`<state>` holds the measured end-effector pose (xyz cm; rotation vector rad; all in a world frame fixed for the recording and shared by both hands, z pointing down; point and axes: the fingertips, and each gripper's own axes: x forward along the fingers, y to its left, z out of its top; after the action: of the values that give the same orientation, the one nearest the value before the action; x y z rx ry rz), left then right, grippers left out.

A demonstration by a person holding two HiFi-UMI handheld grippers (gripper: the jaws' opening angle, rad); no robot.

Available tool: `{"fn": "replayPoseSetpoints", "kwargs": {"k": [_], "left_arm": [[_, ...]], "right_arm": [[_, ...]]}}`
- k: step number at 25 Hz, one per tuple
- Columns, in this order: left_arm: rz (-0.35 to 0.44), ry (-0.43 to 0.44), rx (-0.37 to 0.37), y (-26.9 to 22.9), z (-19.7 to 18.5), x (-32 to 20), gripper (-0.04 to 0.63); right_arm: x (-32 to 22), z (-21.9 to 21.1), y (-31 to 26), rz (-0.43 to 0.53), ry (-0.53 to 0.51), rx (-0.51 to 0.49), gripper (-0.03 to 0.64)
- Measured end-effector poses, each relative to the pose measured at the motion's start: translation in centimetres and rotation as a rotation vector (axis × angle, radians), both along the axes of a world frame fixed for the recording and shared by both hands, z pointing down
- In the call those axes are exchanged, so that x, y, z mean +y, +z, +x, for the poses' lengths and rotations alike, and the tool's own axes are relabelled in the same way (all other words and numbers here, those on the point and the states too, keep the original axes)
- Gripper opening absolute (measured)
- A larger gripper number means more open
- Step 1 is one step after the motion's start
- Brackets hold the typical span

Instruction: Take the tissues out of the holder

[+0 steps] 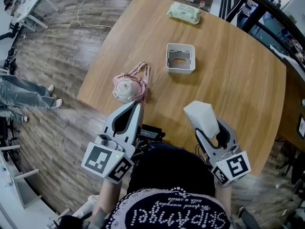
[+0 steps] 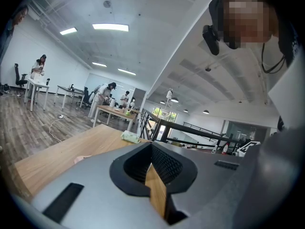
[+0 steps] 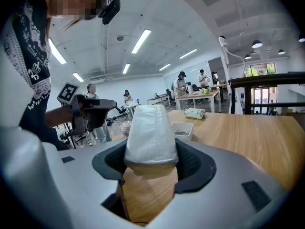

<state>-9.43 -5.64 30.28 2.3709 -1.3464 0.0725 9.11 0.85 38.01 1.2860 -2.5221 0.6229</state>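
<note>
The extraction step looks complete. The right hand-held gripper (image 3: 150, 162) is clamped on the white tissues (image 3: 147, 130), its jaws spread wide by the pack's width and both pads pressing its sides. The pack stands up out of the jaws, over the near edge of the worktop (image 1: 238, 80). The white holder (image 1: 179, 70) sits well apart from it, towards the middle of the worktop, and its interior appears empty. The left hand-held gripper (image 1: 135, 108) is narrow, with its jaws drawn together and nothing between them, and it hangs beside the right one at the near edge. Judged from this layout, the remaining action is placement: carry the pack to a bare area of the worktop, lower it until it rests, then open the jaws and draw back. The soft pack is likely to deform under clamping, so a gentle release is advisable. A pink mask with a printed strap (image 1: 129, 87) lies near the left edge, just ahead of the left hand-held gripper, so avoid that spot. A green wrapped pack (image 1: 184, 12) lies at the far edge, clear of any likely path. The wood between the holder and the near edge is unobstructed. Beyond the worktop are a cable on the floor (image 1: 88, 18), a dark railing (image 1: 252, 13) and a seated person's legs (image 1: 19, 92). None of these interferes.
</note>
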Motion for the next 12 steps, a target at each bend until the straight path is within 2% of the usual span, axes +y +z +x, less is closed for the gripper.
{"fn": "replayPoseSetpoints", "kwargs": {"k": [3, 12], "left_arm": [[-0.002, -0.001, 0.0, -0.11, 0.0, 0.04, 0.005], [-0.007, -0.001, 0.0, 0.02, 0.11, 0.05, 0.005]], "right_arm": [[0.33, -0.24, 0.04, -0.017, 0.0, -0.038, 0.27], [0.53, -0.56, 0.3, -0.029, -0.02, -0.035, 0.272]]}}
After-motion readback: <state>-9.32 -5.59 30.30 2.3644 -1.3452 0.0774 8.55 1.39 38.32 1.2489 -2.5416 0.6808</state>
